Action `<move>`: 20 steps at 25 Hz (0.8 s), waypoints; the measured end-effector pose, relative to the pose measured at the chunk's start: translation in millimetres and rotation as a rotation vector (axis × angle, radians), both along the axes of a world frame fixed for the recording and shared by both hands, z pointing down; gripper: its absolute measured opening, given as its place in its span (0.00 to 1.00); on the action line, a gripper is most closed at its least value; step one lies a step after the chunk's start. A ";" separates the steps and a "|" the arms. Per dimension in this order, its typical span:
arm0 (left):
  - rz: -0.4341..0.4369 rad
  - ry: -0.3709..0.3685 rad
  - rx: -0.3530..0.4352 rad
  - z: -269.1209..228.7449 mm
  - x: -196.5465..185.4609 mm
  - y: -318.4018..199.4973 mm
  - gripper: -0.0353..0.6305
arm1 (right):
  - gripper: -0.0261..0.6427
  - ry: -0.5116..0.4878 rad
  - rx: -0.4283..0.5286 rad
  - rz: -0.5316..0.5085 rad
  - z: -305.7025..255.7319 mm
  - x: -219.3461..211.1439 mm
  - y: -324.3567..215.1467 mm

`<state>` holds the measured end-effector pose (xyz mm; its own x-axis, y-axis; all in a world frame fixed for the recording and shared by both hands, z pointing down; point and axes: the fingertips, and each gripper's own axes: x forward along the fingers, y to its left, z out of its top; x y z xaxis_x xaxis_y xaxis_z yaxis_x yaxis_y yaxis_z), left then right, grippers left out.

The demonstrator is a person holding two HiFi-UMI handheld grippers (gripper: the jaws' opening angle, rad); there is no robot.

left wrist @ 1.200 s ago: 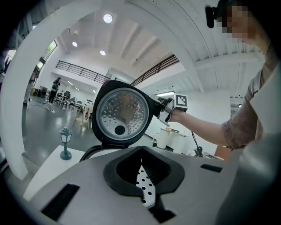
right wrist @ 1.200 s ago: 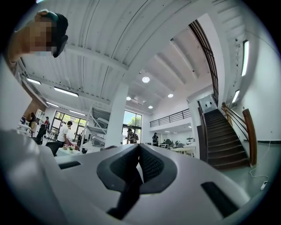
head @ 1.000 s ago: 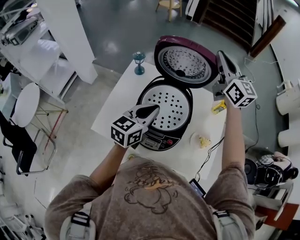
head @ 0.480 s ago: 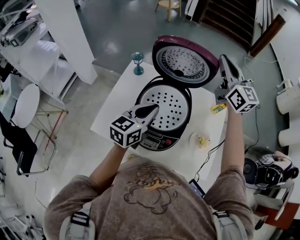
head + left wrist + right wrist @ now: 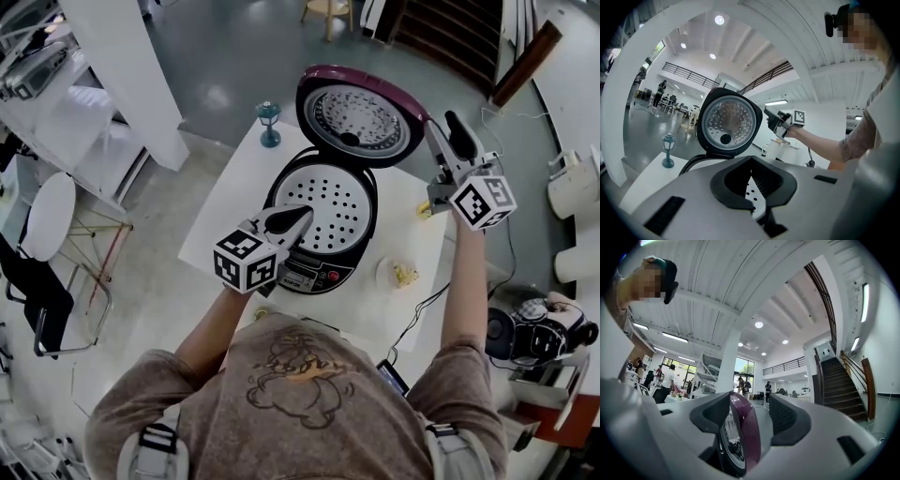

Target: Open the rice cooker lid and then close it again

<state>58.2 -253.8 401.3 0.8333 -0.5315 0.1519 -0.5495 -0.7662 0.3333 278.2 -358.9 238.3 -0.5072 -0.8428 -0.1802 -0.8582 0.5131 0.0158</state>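
Opening just now, right gripper (image 5: 750, 414) straddles lid (image 5: 745, 441), its view shows.

Rice cooker (image 5: 328, 204): front panel (image 5: 317, 277) partly hidden behind left gripper (image 5: 302, 216); yellow item (image 5: 405, 275) on plate (image 5: 382, 275) right of cooker, too small to identify.

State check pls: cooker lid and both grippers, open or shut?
rice cooker lid: fully open, standing upright.
rice cooker: uncovered, perforated tray showing.
left gripper: fingers shut, empty.
right gripper: fingers apart, have just been opening; the lid's rim is between them, unclamped.
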 end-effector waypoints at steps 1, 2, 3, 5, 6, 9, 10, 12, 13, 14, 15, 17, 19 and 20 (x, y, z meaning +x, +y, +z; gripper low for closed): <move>-0.001 0.003 -0.001 -0.7 -1.4 0.9 0.09 | 0.45 0.020 -0.007 -0.007 3.1 -3.0 0.4; -0.001 0.004 0.000 -1.2 -2.8 1.8 0.09 | 0.50 0.043 -0.017 -0.017 6.8 -6.6 0.3; -0.001 0.003 0.001 -1.5 -4.0 2.6 0.09 | 0.58 0.064 -0.027 -0.028 10.6 -10.2 -0.4; 0.001 0.000 0.002 -1.9 -6.2 4.3 0.09 | 0.68 0.094 -0.049 -0.052 17.4 -17.1 -3.1; 0.002 -0.001 0.002 -2.0 -7.4 5.3 0.09 | 0.70 0.103 -0.058 -0.061 19.7 -20.4 -4.5; 0.000 -0.001 0.001 -2.2 -10.6 8.8 0.09 | 0.72 0.116 -0.081 -0.085 24.6 -29.3 -6.9; -0.001 0.001 0.000 -2.3 -11.8 10.1 0.09 | 0.72 0.118 -0.086 -0.092 26.1 -32.0 -7.3; -0.003 0.008 -0.004 -2.5 -14.3 12.3 0.09 | 0.72 0.131 -0.096 -0.103 29.9 -37.0 -7.8; -0.003 0.011 -0.007 -2.6 -15.6 13.0 0.09 | 0.71 0.144 -0.103 -0.105 32.5 -38.8 -8.4; -0.003 0.013 -0.008 -2.7 -16.8 13.4 0.09 | 0.71 0.158 -0.109 -0.106 35.0 -39.9 -9.4; -0.003 0.013 -0.009 -2.5 -17.8 13.7 0.09 | 0.71 0.168 -0.114 -0.105 36.9 -40.4 -10.6; -0.006 0.012 -0.011 -1.8 -20.1 14.5 0.09 | 0.71 0.175 -0.116 -0.099 38.5 -40.4 -12.4; -0.010 0.013 -0.012 -1.4 -22.8 15.5 0.09 | 0.70 0.184 -0.109 -0.092 38.5 -40.8 -12.6; -0.012 0.014 -0.013 -1.5 -24.2 15.9 0.09 | 0.70 0.191 -0.106 -0.093 38.4 -41.9 -12.3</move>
<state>34.1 -238.0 399.7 0.8288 -0.5397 0.1476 -0.5541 -0.7550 0.3505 236.4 -371.2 276.8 -0.6001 -0.7998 0.0140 -0.7936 0.5975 0.1152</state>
